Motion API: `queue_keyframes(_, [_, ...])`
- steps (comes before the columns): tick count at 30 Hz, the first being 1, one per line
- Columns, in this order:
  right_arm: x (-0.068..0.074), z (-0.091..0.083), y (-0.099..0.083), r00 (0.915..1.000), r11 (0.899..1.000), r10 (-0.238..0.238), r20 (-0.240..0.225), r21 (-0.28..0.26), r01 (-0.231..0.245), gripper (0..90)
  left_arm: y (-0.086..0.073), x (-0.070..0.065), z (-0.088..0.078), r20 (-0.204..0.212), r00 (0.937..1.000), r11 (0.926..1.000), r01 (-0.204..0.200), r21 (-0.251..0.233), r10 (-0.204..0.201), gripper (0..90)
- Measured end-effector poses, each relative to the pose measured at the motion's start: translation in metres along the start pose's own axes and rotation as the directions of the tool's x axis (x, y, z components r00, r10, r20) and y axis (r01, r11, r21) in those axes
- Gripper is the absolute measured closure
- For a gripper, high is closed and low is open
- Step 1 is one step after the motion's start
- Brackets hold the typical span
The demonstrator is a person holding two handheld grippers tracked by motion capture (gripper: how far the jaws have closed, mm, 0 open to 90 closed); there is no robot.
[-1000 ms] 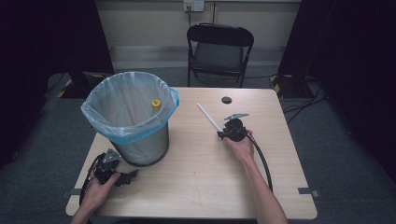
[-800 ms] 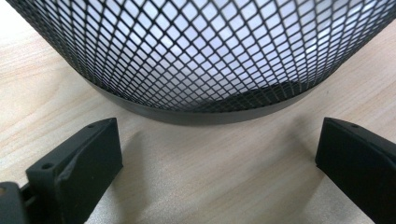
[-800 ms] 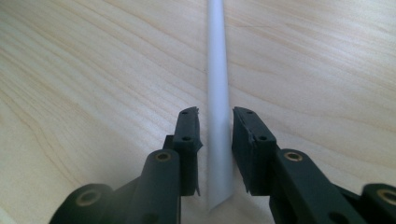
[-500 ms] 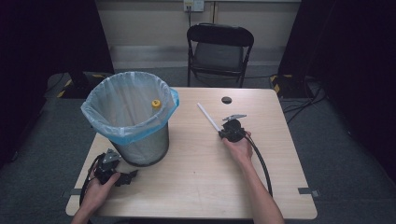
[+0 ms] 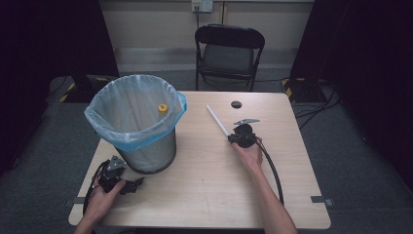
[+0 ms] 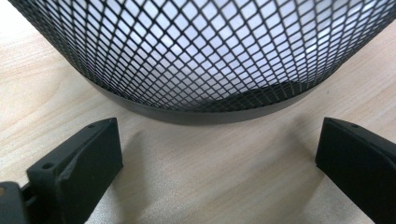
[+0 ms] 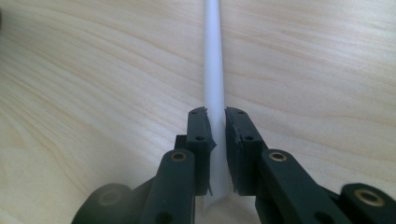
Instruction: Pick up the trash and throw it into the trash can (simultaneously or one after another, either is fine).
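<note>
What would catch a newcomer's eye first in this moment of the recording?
Most striking is the black mesh waste bin with its pale blue liner, standing at the table's left. Right of centre, the right gripper has just closed its jaws on one end of a thin white straw lying flat on the wood. The left gripper rests near the bin's base, jaws wide apart.

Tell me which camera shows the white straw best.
The right gripper view: the white straw fills the middle, clamped at its near end between the right gripper jaws. The high view shows its whole length lying on the table, but small.
</note>
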State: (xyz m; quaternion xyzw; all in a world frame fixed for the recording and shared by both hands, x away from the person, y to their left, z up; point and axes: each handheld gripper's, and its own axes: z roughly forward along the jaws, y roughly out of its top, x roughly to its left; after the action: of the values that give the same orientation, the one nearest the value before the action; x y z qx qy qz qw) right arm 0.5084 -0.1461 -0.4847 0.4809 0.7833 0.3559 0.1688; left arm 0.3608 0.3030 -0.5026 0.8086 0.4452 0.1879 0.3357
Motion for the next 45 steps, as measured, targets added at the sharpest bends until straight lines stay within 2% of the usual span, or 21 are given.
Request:
queue_keyframes(6, [0.003, -0.003, 0.003, 0.9998, 1.0, 0.009, -0.02, -0.018, -0.009, 80.9, 0.0, 0.0, 0.0, 0.0, 1.0, 1.0, 0.0, 0.0, 0.0, 0.1])
queue_keyframes(8, [0.006, -0.002, 0.004, 0.9999, 1.0, -0.006, -0.016, -0.01, 0.006, 80.8, 0.0, 0.0, 0.0, -0.001, 1.0, 1.0, 0.0, 0.0, 0.0, 0.1])
queue_keyframes(19, [0.013, -0.012, 0.014, 0.9992, 0.997, 0.002, -0.039, -0.075, -0.005, 80.8, 0.0, 0.0, 0.0, 0.0, 1.0, 1.0, 0.0, 0.0, 0.0, 0.0])
queue_keyframes(27, [0.015, -0.027, 0.028, 0.996, 0.987, 0.027, -0.085, -0.153, -0.04, 80.8, 0.0, 0.0, 0.0, 0.0, 1.0, 1.0, 0.0, 0.0, 0.0, 0.1])
queue_keyframes(31, [0.016, -0.034, 0.033, 0.9947, 0.983, 0.032, -0.098, -0.175, -0.049, 80.8, 0.0, 0.0, 0.0, 0.0, 1.0, 1.0, 0.0, -0.001, 0.0, 0.0])
queue_keyframes(45, [0.019, -0.054, 0.048, 0.9922, 0.969, 0.014, -0.124, -0.245, -0.044, 80.8, 0.0, 0.0, 0.0, 0.0, 1.0, 1.0, 0.0, 0.0, 0.0, 0.0])
